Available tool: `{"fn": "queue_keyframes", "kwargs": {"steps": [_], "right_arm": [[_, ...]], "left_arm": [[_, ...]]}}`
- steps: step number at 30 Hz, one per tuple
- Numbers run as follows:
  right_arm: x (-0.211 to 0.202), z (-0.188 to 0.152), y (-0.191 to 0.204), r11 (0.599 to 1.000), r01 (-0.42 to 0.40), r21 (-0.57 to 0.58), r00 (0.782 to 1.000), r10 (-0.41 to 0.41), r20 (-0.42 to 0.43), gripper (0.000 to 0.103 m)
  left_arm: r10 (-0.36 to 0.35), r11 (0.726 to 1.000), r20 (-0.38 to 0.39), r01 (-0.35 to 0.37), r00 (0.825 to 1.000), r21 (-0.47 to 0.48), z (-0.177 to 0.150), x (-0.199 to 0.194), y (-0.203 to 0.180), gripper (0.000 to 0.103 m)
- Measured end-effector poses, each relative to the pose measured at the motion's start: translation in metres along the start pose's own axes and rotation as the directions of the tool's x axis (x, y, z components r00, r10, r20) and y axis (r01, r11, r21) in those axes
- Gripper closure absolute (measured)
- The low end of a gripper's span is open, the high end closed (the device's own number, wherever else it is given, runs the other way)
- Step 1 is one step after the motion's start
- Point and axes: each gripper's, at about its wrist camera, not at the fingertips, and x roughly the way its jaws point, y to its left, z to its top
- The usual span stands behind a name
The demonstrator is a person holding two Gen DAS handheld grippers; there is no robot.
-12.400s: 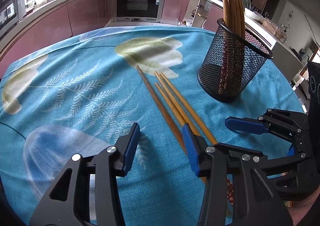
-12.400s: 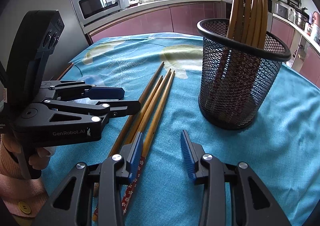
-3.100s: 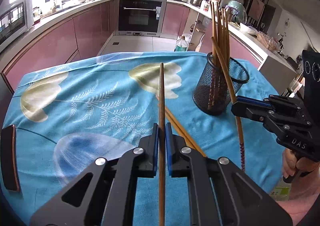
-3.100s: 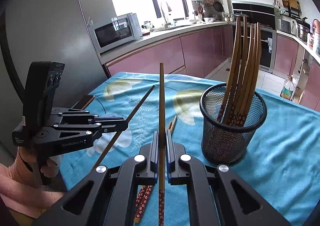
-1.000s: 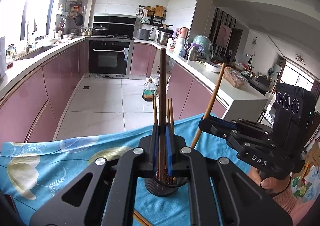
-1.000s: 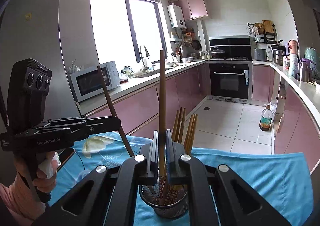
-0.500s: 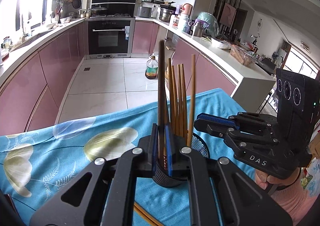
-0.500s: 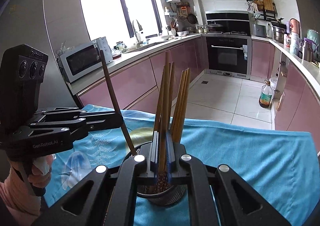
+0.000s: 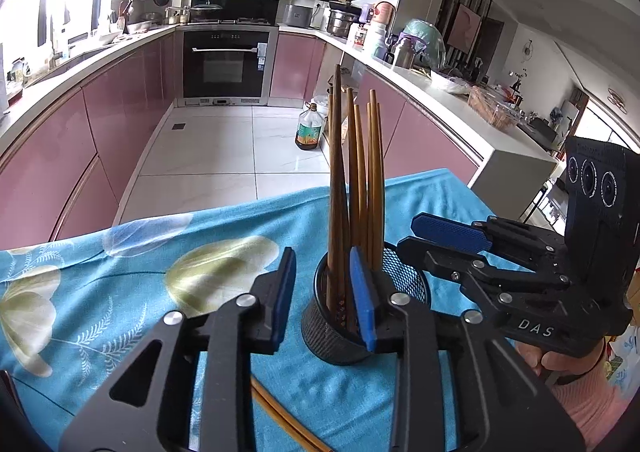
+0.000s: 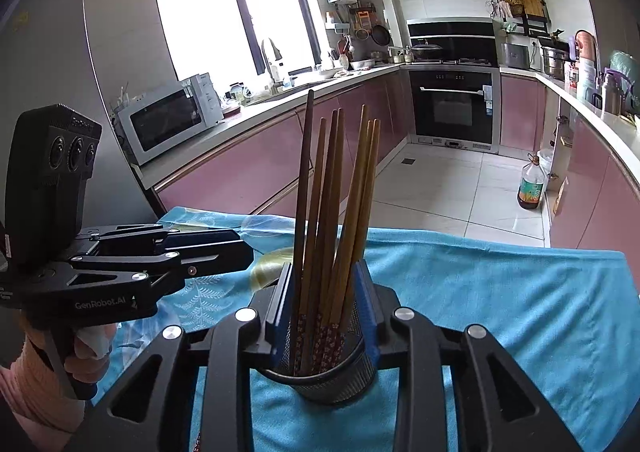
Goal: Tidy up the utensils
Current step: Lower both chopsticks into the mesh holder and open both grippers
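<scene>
A black mesh cup [image 9: 320, 344] [image 10: 320, 386] stands on the blue cloth with several wooden chopsticks [image 9: 362, 172] [image 10: 352, 192] upright in it. Among them is a darker chopstick [image 9: 337, 156] [image 10: 304, 172]. My left gripper [image 9: 323, 296] hovers just above the cup's near rim. Its jaws are opening, and the dark chopstick stands free between the pads. My right gripper [image 10: 323, 304] straddles the cup from the other side. Its jaws are opening too, with the bundle loose between them. Each gripper also shows in the other's view, the right gripper [image 9: 408, 232] and the left gripper [image 10: 246, 248].
Two loose chopsticks [image 9: 280, 416] lie on the blue flowered tablecloth [image 9: 120, 292] under my left gripper. The table's far edge [image 10: 480, 238] drops to a tiled kitchen floor with an oil bottle [image 9: 309, 128]. A hand [image 9: 560, 356] holds the right gripper close beside the cup.
Both grippers have sunk toward the cup and their jaws have parted. The chopstick each one gripped now stands in the cup with the others.
</scene>
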Motion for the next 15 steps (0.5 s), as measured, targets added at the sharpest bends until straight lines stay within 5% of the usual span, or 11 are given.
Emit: {"fn": "queue_keyframes", "kwargs": {"steps": [15], "right_arm": [[-0.038, -0.025, 0.045, 0.987, -0.114, -0.112, 0.992, 0.120, 0.048, 0.058]], "left_arm": [[0.177, 0.983, 0.108, -0.172, 0.978, -0.059, -0.055, -0.057, 0.028, 0.027]]}}
